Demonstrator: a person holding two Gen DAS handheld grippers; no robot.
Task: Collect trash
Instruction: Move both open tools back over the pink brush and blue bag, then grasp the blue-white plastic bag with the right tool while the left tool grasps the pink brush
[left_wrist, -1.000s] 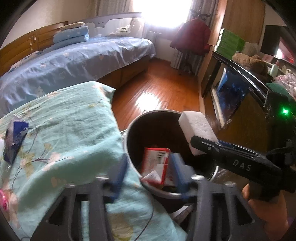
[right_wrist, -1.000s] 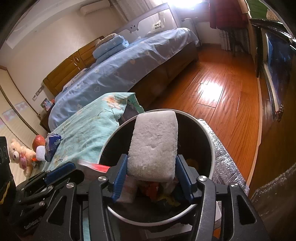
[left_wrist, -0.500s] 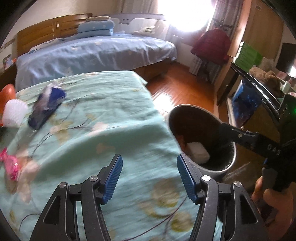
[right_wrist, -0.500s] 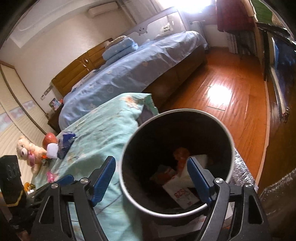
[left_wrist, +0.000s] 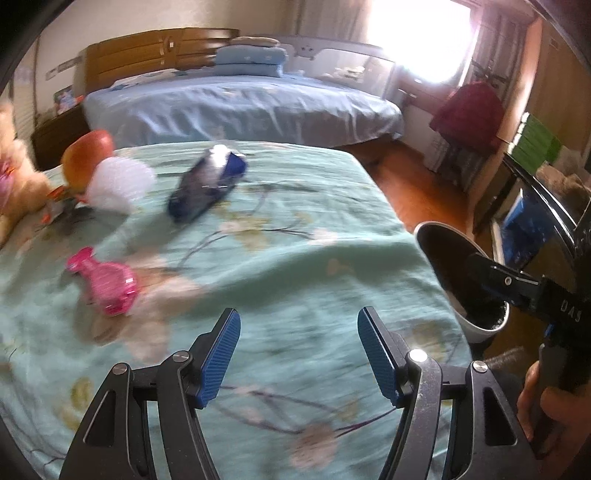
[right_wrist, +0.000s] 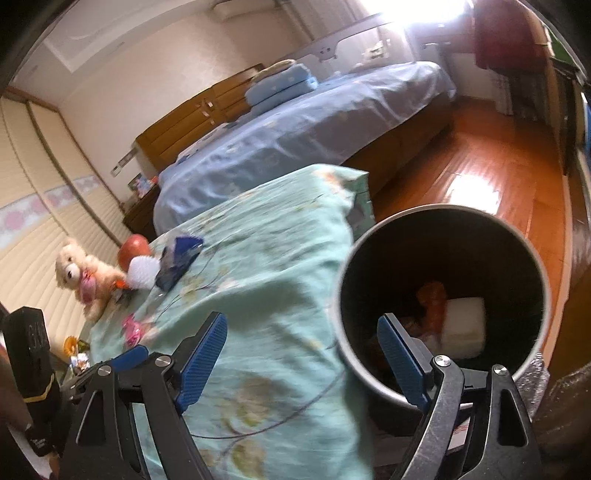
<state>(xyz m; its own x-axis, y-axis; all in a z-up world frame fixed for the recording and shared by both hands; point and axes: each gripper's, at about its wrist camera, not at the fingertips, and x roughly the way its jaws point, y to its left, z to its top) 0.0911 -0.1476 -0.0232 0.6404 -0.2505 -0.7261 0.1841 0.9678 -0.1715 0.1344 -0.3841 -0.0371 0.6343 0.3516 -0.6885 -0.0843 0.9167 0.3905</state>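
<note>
My left gripper (left_wrist: 299, 354) hangs over the green floral cloth (left_wrist: 295, 258), its jaws opening with nothing between them. Ahead on the cloth lie a blue wrapper (left_wrist: 207, 184), a pink plastic piece (left_wrist: 107, 284) and a white ruffled piece (left_wrist: 118, 184). My right gripper (right_wrist: 303, 358) straddles the near rim of the dark bin (right_wrist: 343, 295), jaws opening and empty. Inside the bin lie a white sponge (right_wrist: 465, 325) and an orange scrap (right_wrist: 432, 299). The blue wrapper (right_wrist: 179, 262) and the pink piece (right_wrist: 131, 328) also show far left in the right wrist view.
An apple (left_wrist: 88, 155) and a plush bear (right_wrist: 81, 273) sit at the cloth's far left end. A blue bed (left_wrist: 240, 103) stands behind, with wooden floor (right_wrist: 480, 177) to the right. A person's hand (left_wrist: 543, 402) holds the right gripper beside the bin (left_wrist: 461, 280).
The right gripper opened and the white sponge dropped into the bin. The left gripper swung left from the bin to over the cloth. The right gripper also shifted left.
</note>
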